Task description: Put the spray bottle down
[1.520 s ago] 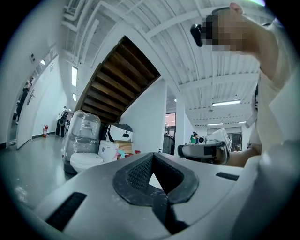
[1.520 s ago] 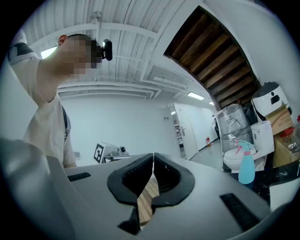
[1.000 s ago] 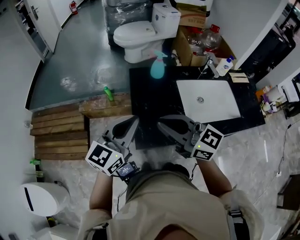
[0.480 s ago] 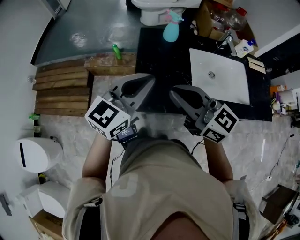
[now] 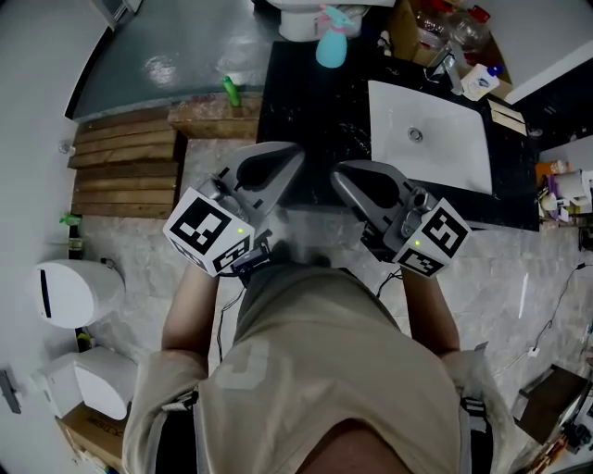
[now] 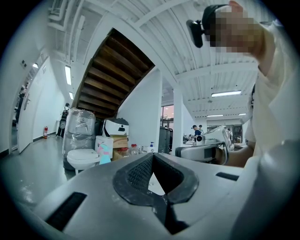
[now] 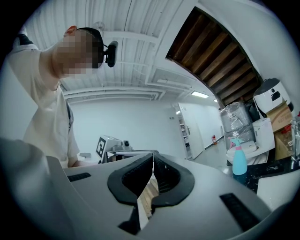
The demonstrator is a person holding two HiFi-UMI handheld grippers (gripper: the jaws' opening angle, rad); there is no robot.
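Note:
The teal spray bottle (image 5: 331, 43) with a pink trigger stands upright on the far left corner of the black counter (image 5: 306, 102), free of both grippers. It also shows small in the left gripper view as the spray bottle (image 6: 105, 153) and in the right gripper view as the spray bottle (image 7: 239, 160). My left gripper (image 5: 295, 154) and right gripper (image 5: 339, 172) are held side by side close to the person's chest, well short of the bottle. Both are shut with nothing between the jaws, as the left gripper (image 6: 152, 155) and right gripper (image 7: 153, 155) show in their own views.
A white sink basin (image 5: 431, 139) with a tap (image 5: 446, 65) is set in the counter's right half, with a soap bottle (image 5: 478, 83) behind it. A toilet (image 5: 301, 13) stands beyond. Wooden pallets (image 5: 125, 176), a green bottle (image 5: 229, 93) and a white bin (image 5: 69, 292) lie left.
Both grippers have come up closer to the head camera and look larger than a second ago. The spray bottle has stayed on the counter; the view has shifted.

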